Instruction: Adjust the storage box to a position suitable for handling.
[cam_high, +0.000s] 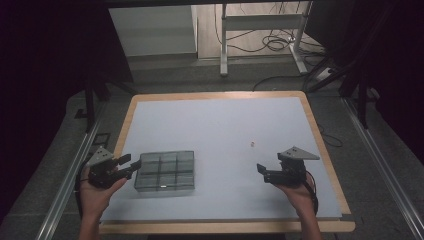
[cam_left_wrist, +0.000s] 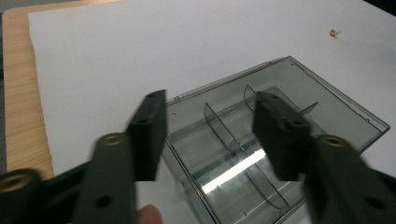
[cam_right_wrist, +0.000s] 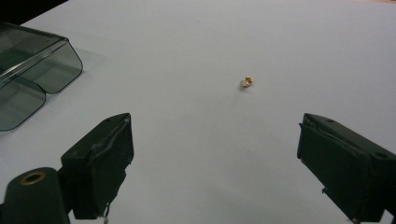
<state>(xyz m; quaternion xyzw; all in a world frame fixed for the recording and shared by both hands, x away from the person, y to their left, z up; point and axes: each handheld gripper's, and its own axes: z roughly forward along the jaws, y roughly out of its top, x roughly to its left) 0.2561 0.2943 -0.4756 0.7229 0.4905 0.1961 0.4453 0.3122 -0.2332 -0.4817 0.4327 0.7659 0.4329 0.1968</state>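
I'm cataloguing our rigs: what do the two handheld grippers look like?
Both are black with two blocky jaws. The left gripper and right gripper each carry a grey three-cornered plate on top. Brass-coloured bushings show at the jaw pivots. A cable trails from the right one. Forearms are bare.

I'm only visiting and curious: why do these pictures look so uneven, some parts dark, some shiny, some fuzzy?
High view: the room around the lit table is nearly black. Left gripper view: a bright glare streak crosses the clear divided box, and the near jaws are soft. Right gripper view: even light, the small gold piece slightly blurred.
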